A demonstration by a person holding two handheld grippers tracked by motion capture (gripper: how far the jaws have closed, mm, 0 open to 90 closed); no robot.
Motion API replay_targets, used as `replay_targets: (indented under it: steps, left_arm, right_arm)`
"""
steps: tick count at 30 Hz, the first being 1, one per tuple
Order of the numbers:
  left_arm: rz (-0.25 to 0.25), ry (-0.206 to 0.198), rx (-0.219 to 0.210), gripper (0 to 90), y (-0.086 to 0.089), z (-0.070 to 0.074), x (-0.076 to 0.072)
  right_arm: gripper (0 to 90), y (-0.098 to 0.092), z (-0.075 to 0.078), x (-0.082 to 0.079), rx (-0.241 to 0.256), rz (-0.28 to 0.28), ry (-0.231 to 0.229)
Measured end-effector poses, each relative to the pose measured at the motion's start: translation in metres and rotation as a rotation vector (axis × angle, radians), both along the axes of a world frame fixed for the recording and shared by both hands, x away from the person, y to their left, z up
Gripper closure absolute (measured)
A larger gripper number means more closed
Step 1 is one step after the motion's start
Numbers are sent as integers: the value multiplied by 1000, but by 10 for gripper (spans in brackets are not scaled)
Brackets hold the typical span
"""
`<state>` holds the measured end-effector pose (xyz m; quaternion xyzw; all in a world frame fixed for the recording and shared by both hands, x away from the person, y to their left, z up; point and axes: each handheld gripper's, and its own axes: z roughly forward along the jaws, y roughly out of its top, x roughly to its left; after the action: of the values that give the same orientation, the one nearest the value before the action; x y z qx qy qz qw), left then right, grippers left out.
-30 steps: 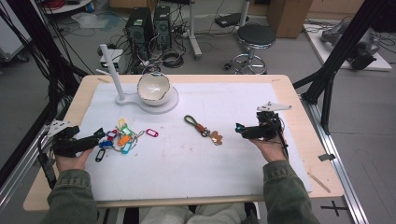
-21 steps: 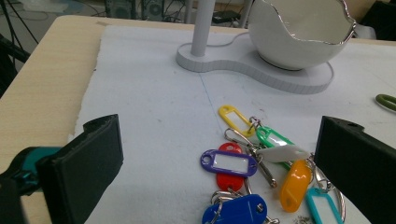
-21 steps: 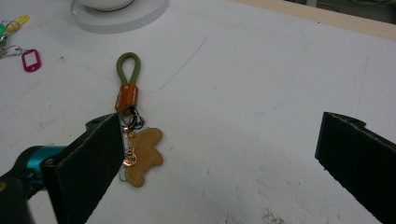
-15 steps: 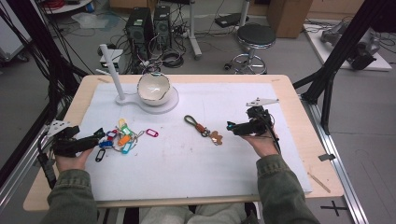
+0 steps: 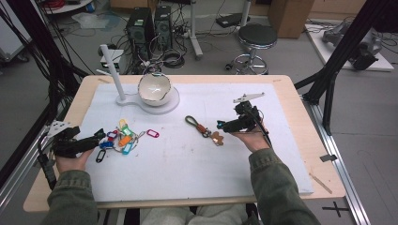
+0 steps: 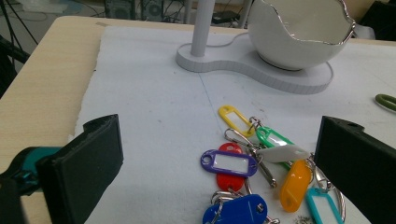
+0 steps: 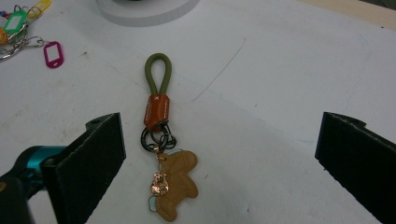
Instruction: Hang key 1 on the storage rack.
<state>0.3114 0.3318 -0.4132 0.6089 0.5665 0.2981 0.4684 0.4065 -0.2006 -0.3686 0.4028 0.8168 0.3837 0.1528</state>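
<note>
A keychain (image 5: 202,128) with a green cord loop, an orange leather band (image 7: 156,111) and a tan bear charm (image 7: 177,186) lies flat mid-table on the white mat (image 5: 187,164). My right gripper (image 5: 220,124) is open just right of it, with the keychain (image 7: 159,84) between the jaws and nearer the left one. A bunch of coloured key tags (image 5: 121,139) on rings lies at the left. My left gripper (image 5: 101,135) is open at the bunch's left edge, and the tags (image 6: 252,168) sit between its jaws.
A white broken-edged bowl (image 5: 153,88) rests on a white base with an upright pole (image 5: 112,70) at the back left. A loose pink tag (image 5: 153,133) lies right of the bunch. A grey plate (image 5: 248,97) sticks up from the right gripper.
My right gripper has moved left and a little forward, up to the keychain. The left gripper and the key tags have stayed put.
</note>
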Motion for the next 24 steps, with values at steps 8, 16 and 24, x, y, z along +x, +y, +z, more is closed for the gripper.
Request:
replay_targets:
  steps: [8,16,24]
  left_arm:
    - [3,-4,-6,18,1,0,0]
    - [-2,-3,1,18,0,0,0]
    - [-2,-8,-4,18,1,0,-1]
  right_arm:
    - [6,13,-6,9,-15,21,31]
    - [6,28,-9,19,-26,45,63]
    - [6,45,-13,26,-47,64,80]
